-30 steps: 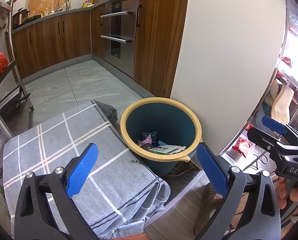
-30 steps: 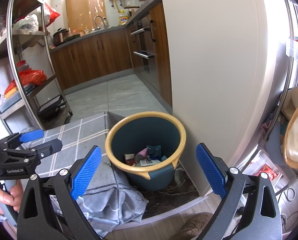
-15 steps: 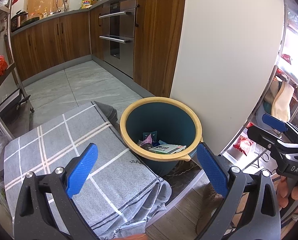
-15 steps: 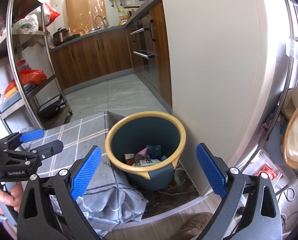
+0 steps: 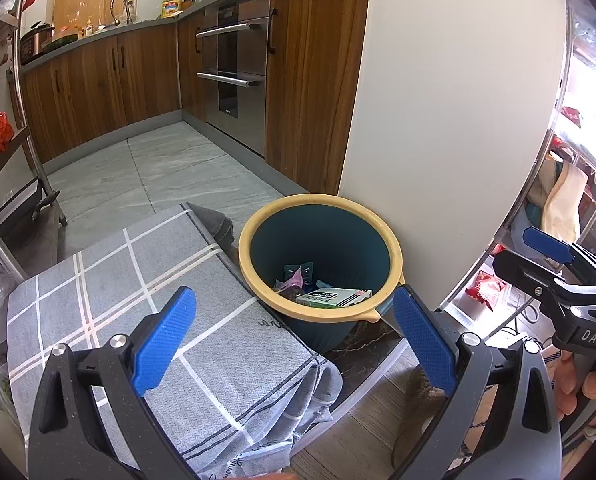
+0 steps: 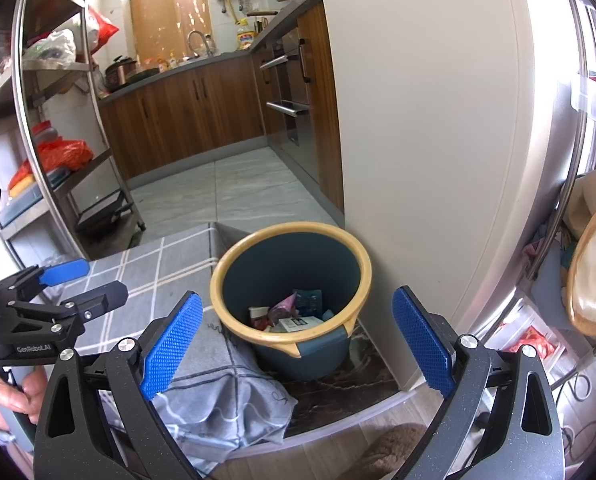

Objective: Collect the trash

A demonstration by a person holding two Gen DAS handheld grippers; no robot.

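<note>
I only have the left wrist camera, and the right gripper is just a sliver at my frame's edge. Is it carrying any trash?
Observer: No. In the right wrist view the right gripper is wide open, with nothing between its fingers.
Operator: Does the bin's near rim hide anything from me?
Observer: Yes. From that side, a white-and-red piece shows at the left edge of the pile inside the bin.

Left tool (image 5: pixel 293 336) spread empty, teal bin (image 5: pixel 320 256) holding trash, checked grey cloth (image 5: pixel 137 304) beside it
</note>
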